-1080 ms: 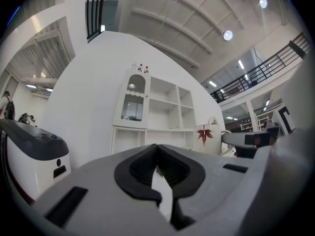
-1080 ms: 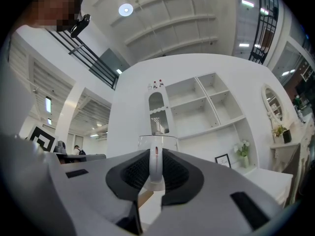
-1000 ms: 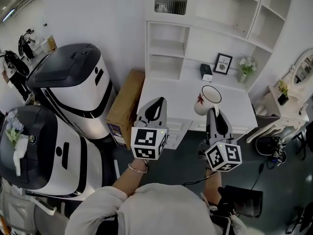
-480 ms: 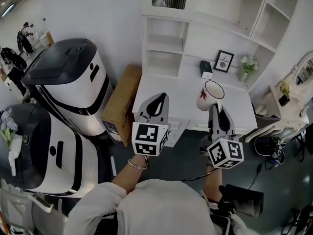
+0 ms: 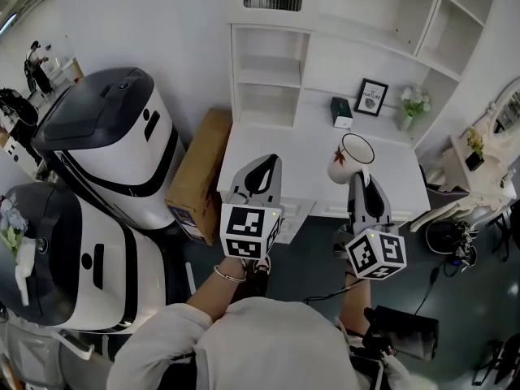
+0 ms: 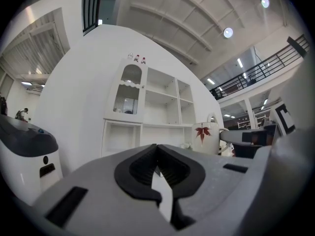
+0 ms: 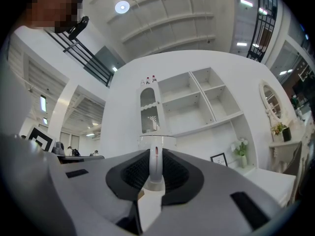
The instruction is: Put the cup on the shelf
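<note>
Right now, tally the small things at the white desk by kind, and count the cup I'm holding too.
cup: 1, held by its handle in the right gripper
framed picture: 1
vase of white flowers: 1
small dark box: 1
Total: 4

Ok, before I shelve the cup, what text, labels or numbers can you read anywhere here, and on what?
"NATURE", faint: on the framed picture.
Cardboard box: its label is too blurred to read.
Small dark box: its label is too small to read.
Marker cubes on the left gripper and right gripper: square patterns only, no letters.
Cup: a red leaf, no words.
</note>
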Tool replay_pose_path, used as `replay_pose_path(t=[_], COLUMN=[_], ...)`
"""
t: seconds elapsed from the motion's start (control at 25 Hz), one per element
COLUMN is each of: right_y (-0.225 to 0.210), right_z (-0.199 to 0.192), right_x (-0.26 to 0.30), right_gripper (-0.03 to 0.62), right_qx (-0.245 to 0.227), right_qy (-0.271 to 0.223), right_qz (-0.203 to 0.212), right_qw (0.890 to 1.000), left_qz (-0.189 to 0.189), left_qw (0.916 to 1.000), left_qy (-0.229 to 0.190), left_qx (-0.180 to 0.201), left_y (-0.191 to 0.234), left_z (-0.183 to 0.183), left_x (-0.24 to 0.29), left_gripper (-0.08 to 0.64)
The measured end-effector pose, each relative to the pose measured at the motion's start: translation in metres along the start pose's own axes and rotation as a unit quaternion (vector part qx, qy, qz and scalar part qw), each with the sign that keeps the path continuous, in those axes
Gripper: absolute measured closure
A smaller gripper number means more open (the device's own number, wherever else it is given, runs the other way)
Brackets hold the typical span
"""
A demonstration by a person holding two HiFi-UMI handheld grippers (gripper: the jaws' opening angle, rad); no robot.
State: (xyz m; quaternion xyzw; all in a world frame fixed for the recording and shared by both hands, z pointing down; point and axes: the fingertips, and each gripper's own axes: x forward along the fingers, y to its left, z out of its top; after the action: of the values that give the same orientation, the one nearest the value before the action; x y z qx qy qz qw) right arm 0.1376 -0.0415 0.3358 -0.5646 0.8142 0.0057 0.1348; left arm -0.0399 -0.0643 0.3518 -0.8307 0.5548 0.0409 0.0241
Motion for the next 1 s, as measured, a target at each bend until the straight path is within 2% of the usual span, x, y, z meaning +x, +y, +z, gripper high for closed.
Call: replay_pose_path(t=[1.0], right_y=[-0.084], right_z=[0.007], right_x=[0.091], right_gripper=[0.522], right_qx=[-0.029], right_qy=[-0.012], right_qz=[-0.066], right_qw=[0.997], left_qz=[-0.071], left_qw=[0.9973], left_qy=[-0.016], left_qx=[-0.010], left_y=[0.007], left_z=[0.002], left_x=[0.154], left_gripper=[0.552])
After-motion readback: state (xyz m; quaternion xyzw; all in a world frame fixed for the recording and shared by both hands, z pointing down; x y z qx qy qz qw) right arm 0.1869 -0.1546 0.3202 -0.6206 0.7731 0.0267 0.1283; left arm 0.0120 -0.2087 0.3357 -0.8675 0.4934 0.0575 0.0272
